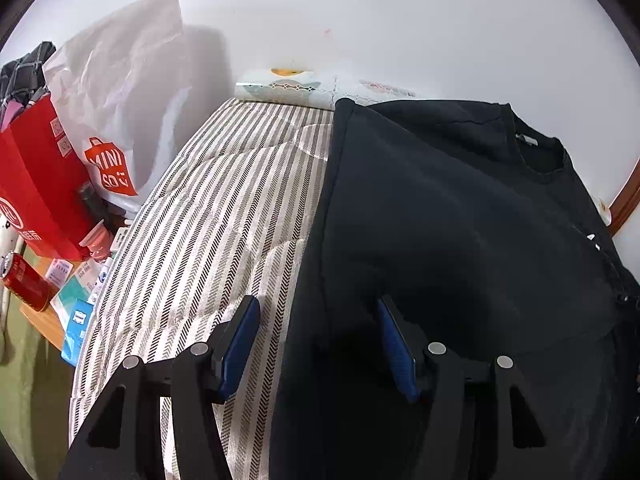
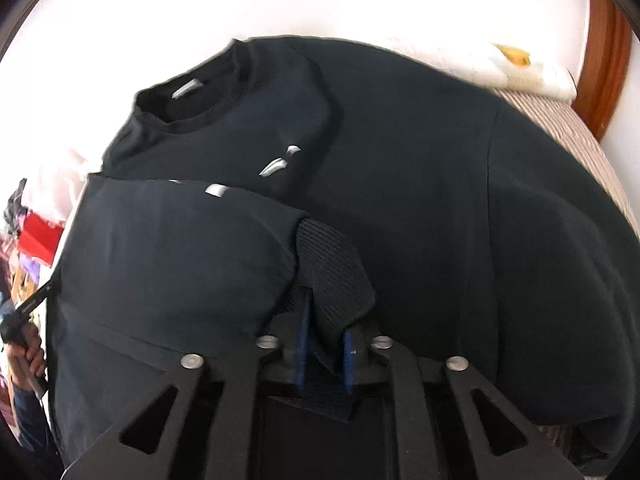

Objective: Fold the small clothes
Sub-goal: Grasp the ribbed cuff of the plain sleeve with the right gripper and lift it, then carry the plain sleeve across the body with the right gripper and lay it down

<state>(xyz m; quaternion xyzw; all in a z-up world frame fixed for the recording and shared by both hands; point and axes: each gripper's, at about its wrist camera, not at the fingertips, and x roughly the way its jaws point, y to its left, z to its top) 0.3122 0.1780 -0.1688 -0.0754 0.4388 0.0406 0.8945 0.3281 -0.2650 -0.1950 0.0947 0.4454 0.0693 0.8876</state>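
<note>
A black sweatshirt (image 2: 400,168) lies spread front-up on a striped mattress (image 1: 208,216), collar (image 2: 188,96) toward the far wall, body filling most of the bed's right part; it seems laid flat like this so that sleeves and sides can be turned inward one by one. One sleeve (image 2: 176,248) is already brought across the chest, its ribbed cuff (image 2: 336,272) pointing toward the near edge, which I judge to be the first tuck of the fold, with the body not yet doubled over.

The right gripper (image 2: 324,356) holds that cuff: its blue pads (image 2: 300,344) stand narrow with the ribbed knit pinched between them, the cloth bunched and rising out of the jaws; gripping the cuff rather than the loose sleeve probably gives a firmer, thicker hold for placing it.

The left gripper (image 1: 320,344) stands about half open and holds nothing; one finger (image 1: 240,344) hangs over bare striped mattress, the other (image 1: 396,348) over the sweatshirt's side edge, so the jaws straddle that edge without pressing it, likely ready to take the hem or side for the next turn; whether the fingertips touch the cloth I cannot tell.

On the far left, beside the bed, sit a red bag (image 1: 36,184), a white Miniso bag (image 1: 116,120) and a red drinks can (image 1: 24,280), well apart from the work.
</note>
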